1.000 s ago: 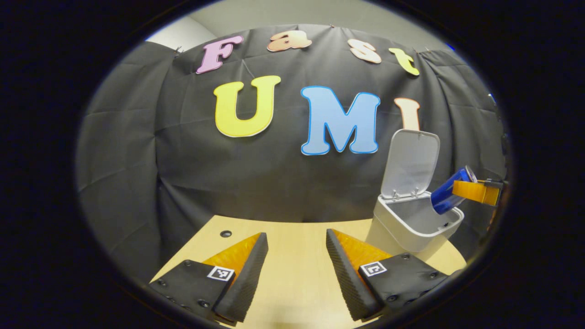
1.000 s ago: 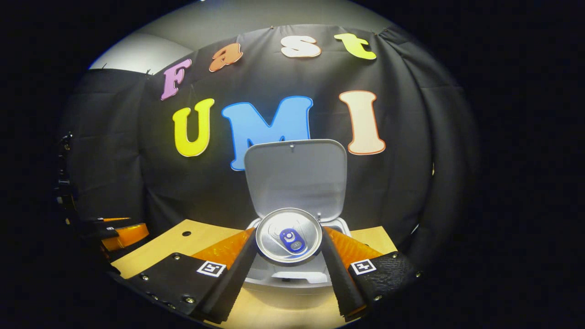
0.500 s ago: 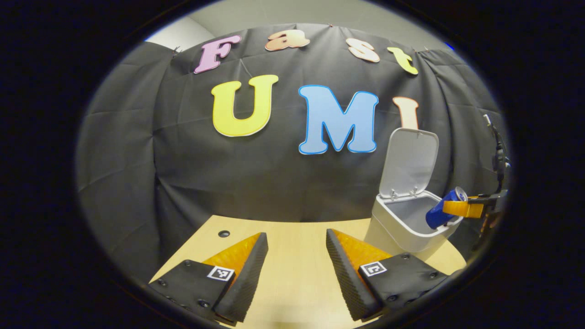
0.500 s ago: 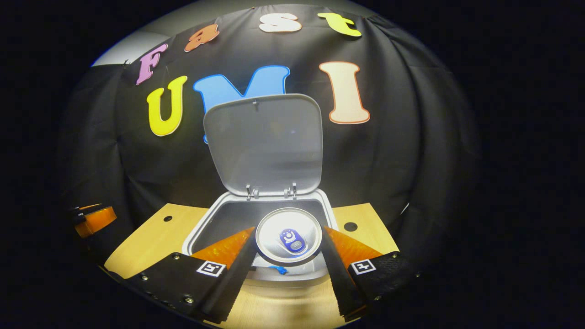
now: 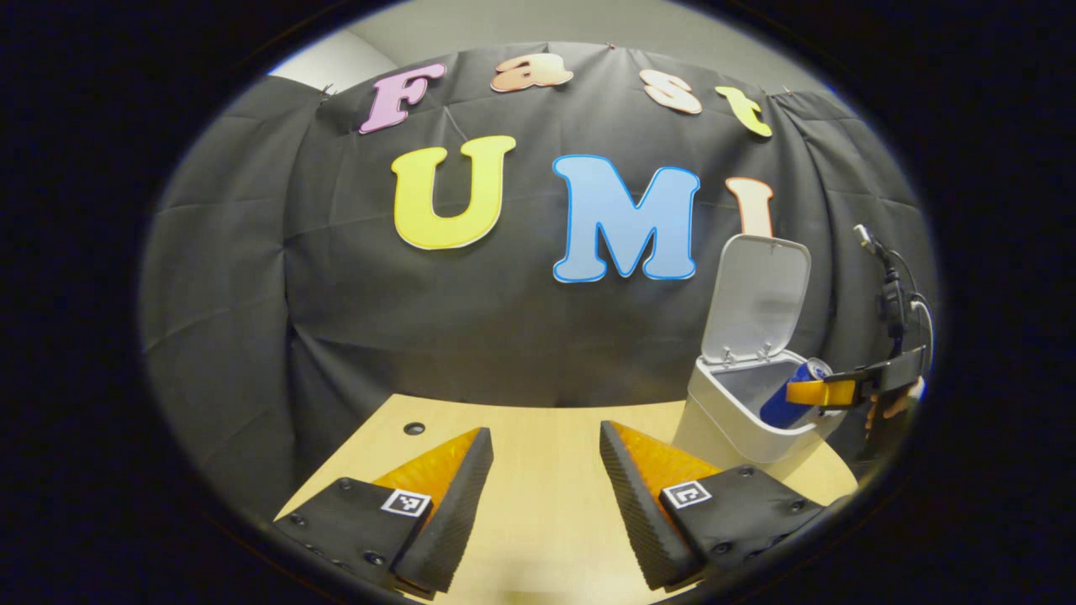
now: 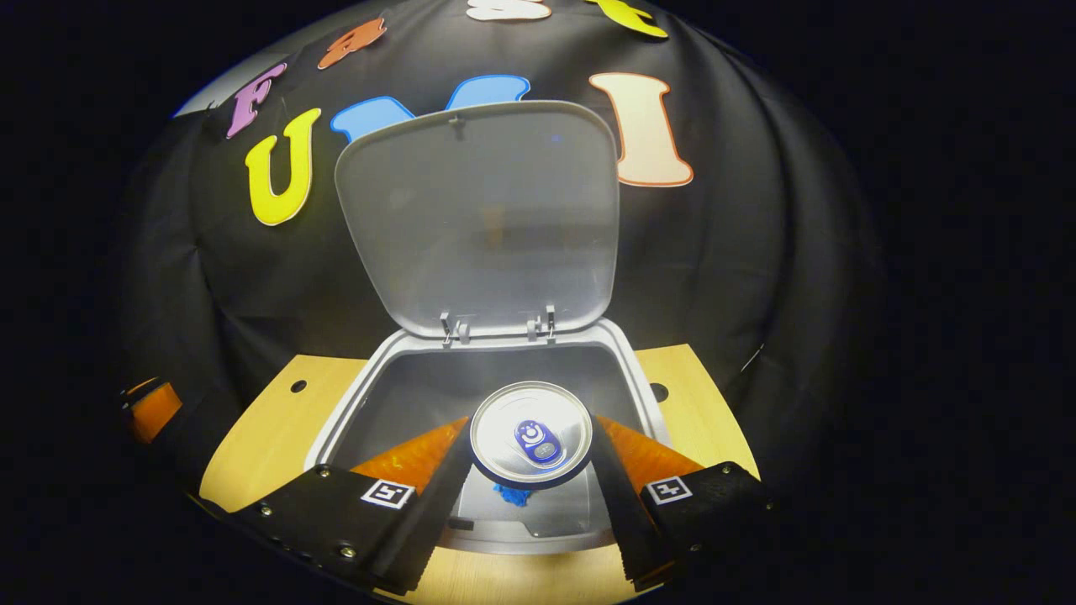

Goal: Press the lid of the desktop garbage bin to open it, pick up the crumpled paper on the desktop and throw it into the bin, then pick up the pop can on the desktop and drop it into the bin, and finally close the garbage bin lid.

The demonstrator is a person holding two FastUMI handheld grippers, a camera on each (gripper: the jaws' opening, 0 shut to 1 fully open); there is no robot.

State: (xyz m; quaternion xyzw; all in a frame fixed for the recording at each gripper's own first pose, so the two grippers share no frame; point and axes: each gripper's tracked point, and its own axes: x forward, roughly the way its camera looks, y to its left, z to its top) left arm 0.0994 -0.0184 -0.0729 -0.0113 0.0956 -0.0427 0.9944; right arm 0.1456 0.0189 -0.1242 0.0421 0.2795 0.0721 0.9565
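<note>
At the lower centre of the right gripper view, the right gripper (image 6: 531, 444) clamps the pop can (image 6: 531, 434) over the open garbage bin (image 6: 345, 420). The left gripper (image 5: 545, 496), low in its own view, has its jaws wide apart, holding nothing, above the table (image 5: 538, 437).

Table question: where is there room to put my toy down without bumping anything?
The bare patch is the wooden table between the black cloth wall and the left gripper, left of the bin. It's crowded by the bin: its lid stands open and the right gripper holds the can over the opening.
</note>
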